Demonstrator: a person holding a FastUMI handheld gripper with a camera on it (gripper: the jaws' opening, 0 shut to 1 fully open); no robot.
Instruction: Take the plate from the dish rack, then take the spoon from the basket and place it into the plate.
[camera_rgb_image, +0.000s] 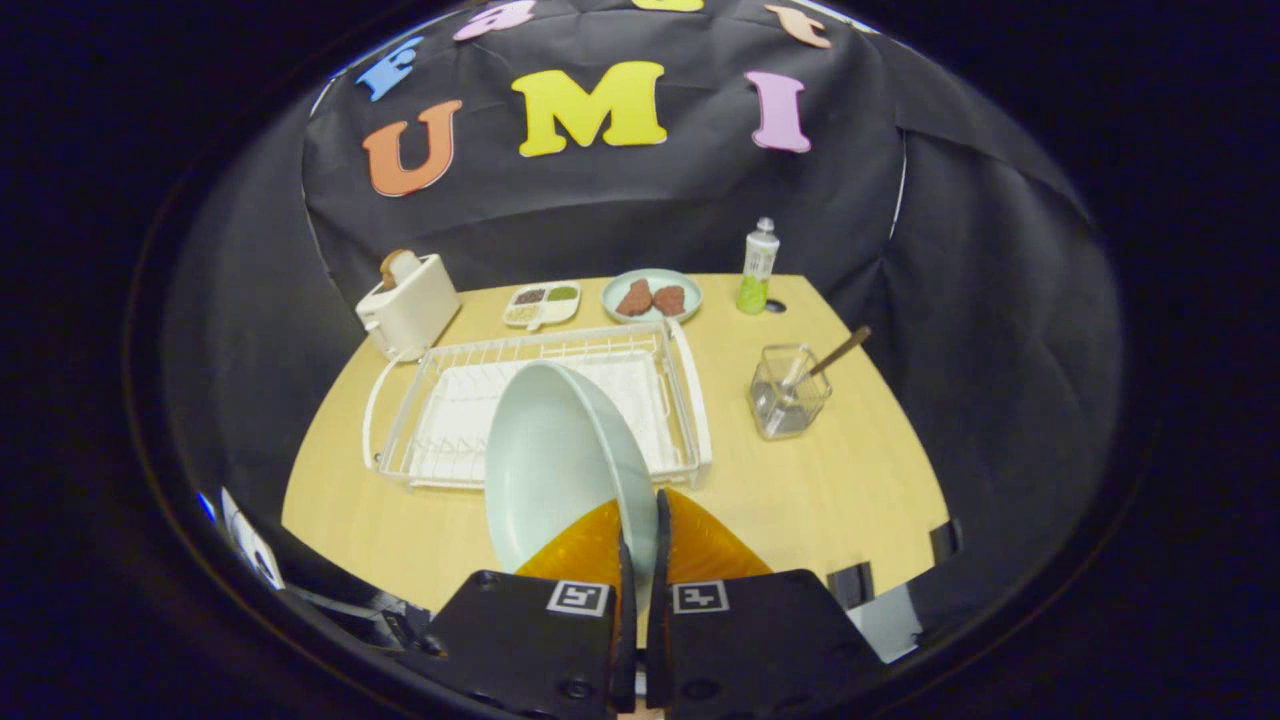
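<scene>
We have the tool (638, 520) clamped on the plate's (555, 455) rim, holding it on edge over the rack's (690, 400) near side, with bare tabletop (800, 490) right of the rack.

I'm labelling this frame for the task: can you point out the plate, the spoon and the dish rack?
plate (550, 460): gripper view, its inner face, above the gripper (640, 530) shut on its rim.
spoon (835, 357): gripper view, its handle, sticking out of the basket.
dish rack (690, 385): gripper view, its right rail.
</scene>
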